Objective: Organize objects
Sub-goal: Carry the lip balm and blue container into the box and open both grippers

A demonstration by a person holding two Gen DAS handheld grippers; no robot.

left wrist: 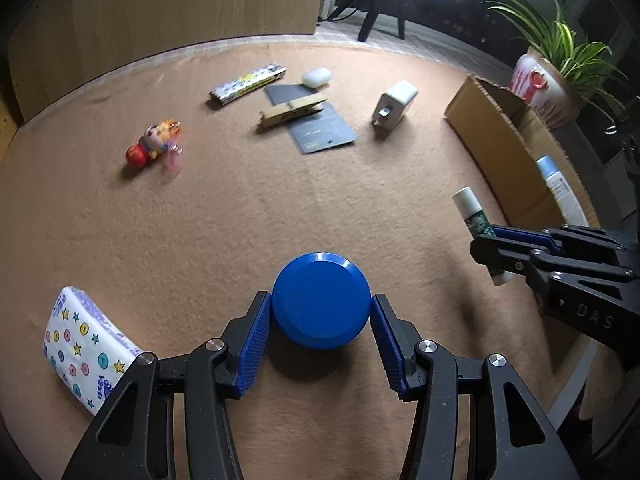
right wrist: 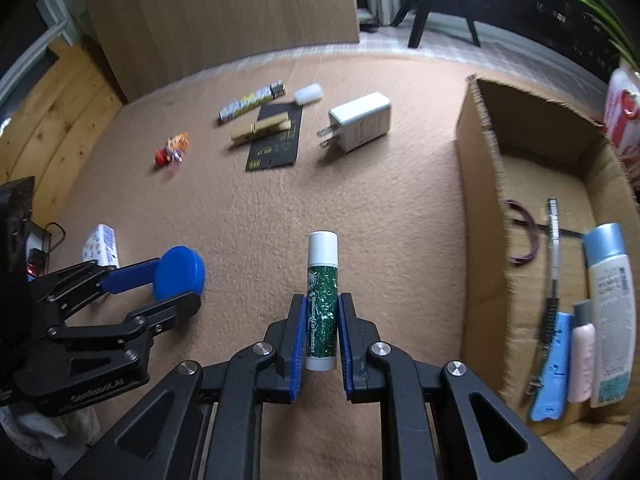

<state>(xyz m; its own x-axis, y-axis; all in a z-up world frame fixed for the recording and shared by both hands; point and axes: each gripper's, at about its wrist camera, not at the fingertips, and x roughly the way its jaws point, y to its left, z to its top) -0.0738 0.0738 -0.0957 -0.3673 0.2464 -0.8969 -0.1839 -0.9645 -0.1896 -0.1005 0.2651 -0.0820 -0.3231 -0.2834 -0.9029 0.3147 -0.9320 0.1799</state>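
Ahead of my tools, a charger (right wrist: 357,121), clothespin (right wrist: 261,127) and toy (left wrist: 154,144) lie scattered on the counter (left wrist: 280,208). My left tool (left wrist: 321,322) clamps a blue jar (left wrist: 321,300); my right tool (right wrist: 321,334) pinches a lip balm (right wrist: 322,300) beside the box (right wrist: 480,208).

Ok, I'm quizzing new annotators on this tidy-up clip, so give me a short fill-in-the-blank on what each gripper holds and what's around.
1. The right gripper is shut on a green and white ____ tube.
2. The left gripper grips a round ____ jar.
3. The pen lies inside the cardboard ____.
4. The wooden clothespin rests on a dark ____.

Missing words: lip balm; blue; box; card
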